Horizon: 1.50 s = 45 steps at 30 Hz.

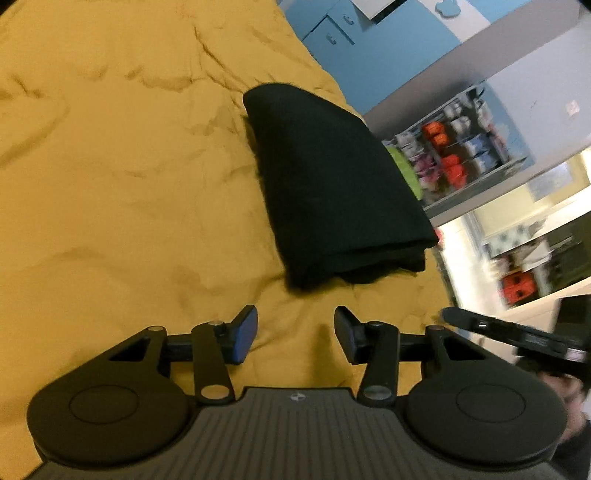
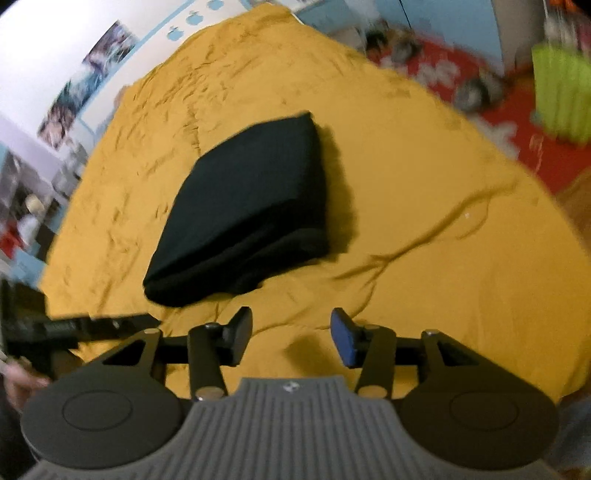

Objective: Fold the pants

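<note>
The black pants lie folded into a thick rectangular bundle on the mustard-yellow bedspread, near its right side. In the right wrist view the same pants bundle rests mid-bed on the yellow bedspread. My left gripper hovers in front of the bundle, open, only bedspread between its blue pads. My right gripper also stands open and apart from the bundle, holding nothing. Each gripper's tip shows at the edge of the other's view.
Blue cabinets and a shelf of coloured boxes stand past the bed's right edge. A red patterned rug and a lime-green object lie beyond the bed's far side. Pictures hang on the white wall.
</note>
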### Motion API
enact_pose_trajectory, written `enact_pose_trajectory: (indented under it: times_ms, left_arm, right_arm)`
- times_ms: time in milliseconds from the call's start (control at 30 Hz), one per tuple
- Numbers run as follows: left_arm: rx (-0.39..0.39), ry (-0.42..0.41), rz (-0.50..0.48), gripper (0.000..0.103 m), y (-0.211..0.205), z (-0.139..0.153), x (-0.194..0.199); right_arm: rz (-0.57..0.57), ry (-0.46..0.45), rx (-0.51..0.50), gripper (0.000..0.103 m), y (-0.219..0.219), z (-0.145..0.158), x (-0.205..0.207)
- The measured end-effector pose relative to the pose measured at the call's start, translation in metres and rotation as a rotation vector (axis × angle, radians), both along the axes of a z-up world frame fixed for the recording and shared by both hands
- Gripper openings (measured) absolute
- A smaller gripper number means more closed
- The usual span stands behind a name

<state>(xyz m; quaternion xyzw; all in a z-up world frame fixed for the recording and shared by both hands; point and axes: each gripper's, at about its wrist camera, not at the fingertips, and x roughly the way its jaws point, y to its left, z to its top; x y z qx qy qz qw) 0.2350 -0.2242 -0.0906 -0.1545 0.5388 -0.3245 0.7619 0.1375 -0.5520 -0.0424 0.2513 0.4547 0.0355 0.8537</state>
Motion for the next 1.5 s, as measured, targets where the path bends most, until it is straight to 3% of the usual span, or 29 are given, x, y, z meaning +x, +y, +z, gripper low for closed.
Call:
enact_pose_trajectory:
  times_ms: [100,200,300,467,733,800,900,1000,1167,1500]
  left_arm:
    - [0.109,-0.108,-0.008,0.058,-0.004,0.028,-0.013]
    - [0.169,-0.206,-0.011,0.066,-0.008,0.058,-0.027]
    - [0.198,-0.29,0.0,0.078,-0.01,0.084,-0.039]
    - [0.255,-0.388,0.046,0.086,-0.008,0.113,-0.06]
    - [0.319,-0.388,0.112,0.091,-0.001,0.122,-0.073]
    - [0.305,-0.399,0.11,0.091,-0.001,0.123,-0.079]
    - [0.296,-0.398,0.104,0.091,0.001,0.127,-0.083]
    - [0.342,-0.43,0.112,0.097,-0.003,0.129,-0.091]
    - [0.383,-0.447,0.115,0.098,-0.006,0.127,-0.099]
    - [0.394,-0.453,0.119,0.098,-0.008,0.125,-0.103]
  right_arm:
    - [0.017,-0.041,-0.111,0.069,0.028,0.026,-0.012]
    - [0.028,-0.056,-0.229,0.081,0.059,0.05,-0.01]
    - [-0.003,-0.103,-0.38,0.082,0.084,0.071,-0.021]
    - [-0.131,-0.108,-0.345,0.082,0.105,0.095,-0.034]
    - [-0.268,-0.122,-0.433,0.082,0.151,0.124,-0.054]
    - [-0.288,-0.131,-0.469,0.082,0.161,0.128,-0.057]
    - [-0.299,-0.137,-0.512,0.082,0.174,0.131,-0.061]
    - [-0.319,-0.116,-0.552,0.082,0.184,0.128,-0.063]
    - [-0.323,-0.092,-0.552,0.082,0.19,0.12,-0.065]
    - [-0.336,-0.083,-0.568,0.082,0.19,0.119,-0.068]
